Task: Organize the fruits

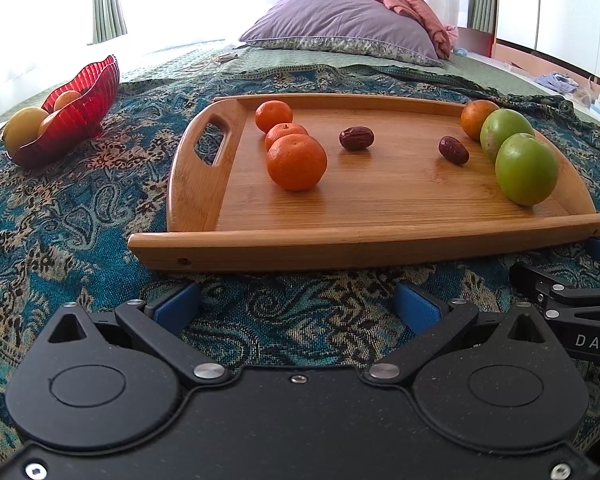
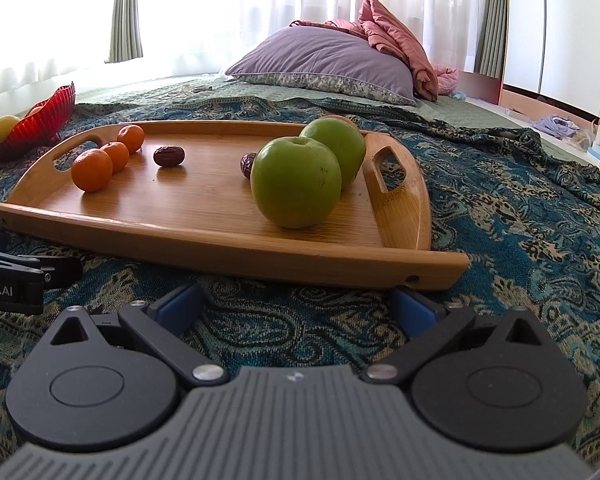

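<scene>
While both grippers hover low over the patterned bedspread just short of the bamboo tray, we hold the left gripper and the right gripper with their fingers spread wide and nothing between them.

On the tray, three mandarins sit in a row by the left handle, two green apples stand touching each other by the right handle with a fourth mandarin just behind them, and two red dates lie apart in the middle. A red glass bowl off to the left on the bed holds yellow and orange fruit.

This layout would fit either a sorting partly made or one nearly finished, so we cannot judge the stage. Whichever fruit we take, we should come in level over the tray's raised rim, centre the fingers across the fruit's widest part, and close gently, since round fruit rolls on smooth wood.
</scene>
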A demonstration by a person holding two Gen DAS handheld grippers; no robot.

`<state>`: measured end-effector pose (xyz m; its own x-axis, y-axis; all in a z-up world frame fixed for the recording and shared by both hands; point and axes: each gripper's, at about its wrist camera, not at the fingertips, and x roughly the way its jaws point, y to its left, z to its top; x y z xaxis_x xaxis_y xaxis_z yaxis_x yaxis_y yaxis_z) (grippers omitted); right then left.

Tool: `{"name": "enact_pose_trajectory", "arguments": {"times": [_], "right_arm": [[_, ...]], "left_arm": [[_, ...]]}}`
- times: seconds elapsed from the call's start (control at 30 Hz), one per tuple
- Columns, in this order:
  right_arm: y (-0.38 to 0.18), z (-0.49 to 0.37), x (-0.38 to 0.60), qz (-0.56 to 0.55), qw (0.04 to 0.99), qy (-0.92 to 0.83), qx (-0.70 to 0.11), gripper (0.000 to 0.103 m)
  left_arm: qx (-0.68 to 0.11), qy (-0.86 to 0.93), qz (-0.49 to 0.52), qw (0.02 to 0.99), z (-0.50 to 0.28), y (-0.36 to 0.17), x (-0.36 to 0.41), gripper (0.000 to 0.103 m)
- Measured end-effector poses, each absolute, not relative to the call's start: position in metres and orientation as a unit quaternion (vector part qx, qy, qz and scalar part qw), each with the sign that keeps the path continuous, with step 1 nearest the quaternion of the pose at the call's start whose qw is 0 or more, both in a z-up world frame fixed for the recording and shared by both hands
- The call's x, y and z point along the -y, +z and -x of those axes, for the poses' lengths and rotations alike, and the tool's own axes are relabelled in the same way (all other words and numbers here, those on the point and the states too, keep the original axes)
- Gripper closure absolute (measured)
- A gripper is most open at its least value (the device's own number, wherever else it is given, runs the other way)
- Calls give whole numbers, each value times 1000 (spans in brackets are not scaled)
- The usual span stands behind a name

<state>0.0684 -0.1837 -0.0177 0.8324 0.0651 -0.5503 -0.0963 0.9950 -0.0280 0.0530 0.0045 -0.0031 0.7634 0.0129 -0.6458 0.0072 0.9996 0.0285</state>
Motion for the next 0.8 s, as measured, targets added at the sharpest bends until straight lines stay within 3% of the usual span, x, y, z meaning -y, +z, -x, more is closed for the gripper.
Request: {"name": "enact_pose_trajectory", "arguments": {"times": [0.8], "right_arm": [[-18, -67, 184, 29, 958, 40, -283, 0]], "left_arm": [[-340, 3, -15, 940, -51, -4, -5, 0]]}}
